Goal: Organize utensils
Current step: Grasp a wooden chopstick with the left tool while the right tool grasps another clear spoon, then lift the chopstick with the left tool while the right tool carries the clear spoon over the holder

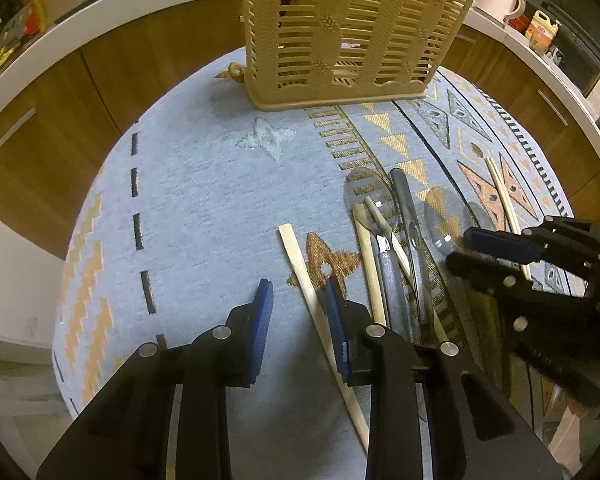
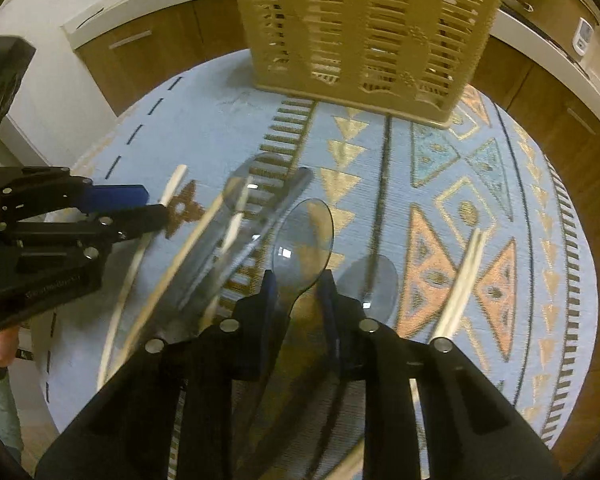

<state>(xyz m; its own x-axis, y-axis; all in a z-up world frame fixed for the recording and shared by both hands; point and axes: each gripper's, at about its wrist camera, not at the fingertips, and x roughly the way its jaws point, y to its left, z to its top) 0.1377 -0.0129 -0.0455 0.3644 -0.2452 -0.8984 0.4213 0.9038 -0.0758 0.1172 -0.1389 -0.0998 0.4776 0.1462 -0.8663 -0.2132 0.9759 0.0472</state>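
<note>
Clear plastic spoon [image 2: 302,240]: see-through and thin; I judge it very light, fairly stiff but springy, and slick on its glossy bowl. Likely to crack if squeezed hard.
Spoon position: its neck lies between the fingers of the right gripper [image 2: 300,292], bowl pointing away toward the basket.
Right gripper state: fingers drawn in close on either side of the spoon's neck and appearing to press on it; the grip looks narrow, so I read it as clamped on the spoon.
Best hold: the neck or handle, not the rounded bowl, which would slide out from flat pads.
Second clear spoon [image 2: 374,284]: lies on the cloth just right of the held one.
Wooden chopsticks [image 1: 314,304]: pale, slim, light and rigid; rougher than the plastic, so easier to pinch. Best taken near mid-length to avoid tipping.
Pair of chopsticks [image 2: 462,284]: lies to the right on the orange triangles.
Mixed pile [image 1: 396,264]: chopsticks, clear spoons and a grey handle overlap; lifting one may drag others.
Left gripper [image 1: 298,304]: fingers apart with nothing between them, above the cloth beside one loose chopstick.
Beige slotted basket [image 1: 352,32]: upright at the far side of the surface, seemingly the destination; light plastic, could shift if knocked.
Patterned blue cloth [image 1: 204,208]: covers the round surface; soft, so thin items sit slightly sunk in it.
</note>
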